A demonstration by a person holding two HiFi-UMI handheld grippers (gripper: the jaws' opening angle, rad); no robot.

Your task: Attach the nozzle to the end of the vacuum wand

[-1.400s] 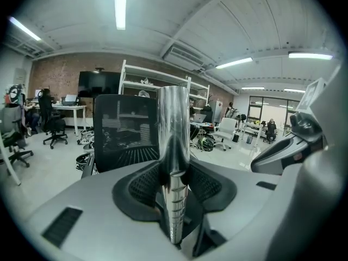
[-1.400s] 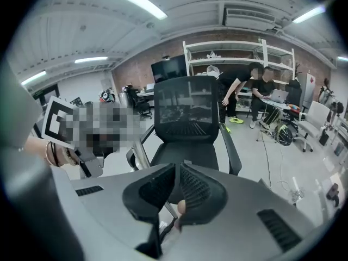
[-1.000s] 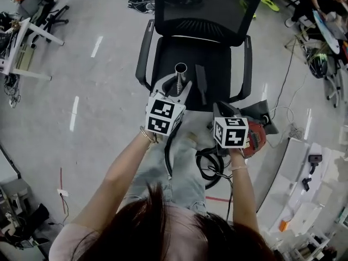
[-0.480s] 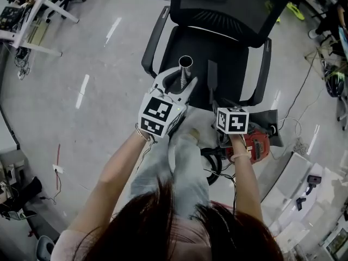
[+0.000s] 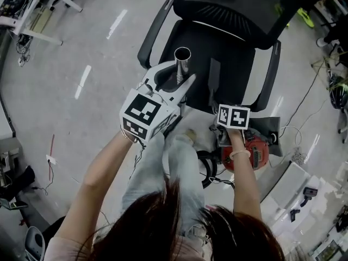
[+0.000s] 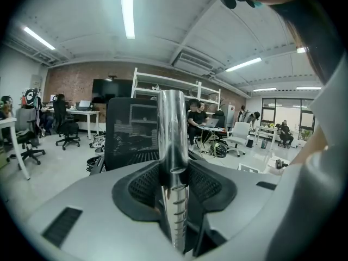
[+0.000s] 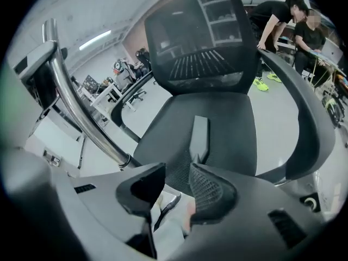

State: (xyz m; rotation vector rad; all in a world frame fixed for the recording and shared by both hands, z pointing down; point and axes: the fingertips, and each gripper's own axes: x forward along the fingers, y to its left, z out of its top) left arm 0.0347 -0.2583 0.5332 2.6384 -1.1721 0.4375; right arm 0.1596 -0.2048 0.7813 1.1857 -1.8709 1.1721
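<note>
Head view overhead, steeply down, gripper views close, forward (wide-angle), chair (image 5: 239, 53) shared

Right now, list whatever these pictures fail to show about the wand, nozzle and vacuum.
- Head view: lower length of the shiny metal wand, covered by the left hand-held gripper clamped on it.
- Right gripper view: near end of the flat dark nozzle, behind the right hand-held gripper, whose empty jaws have just been opening.
- Head view: part of the red vacuum body, under the right forearm.
</note>
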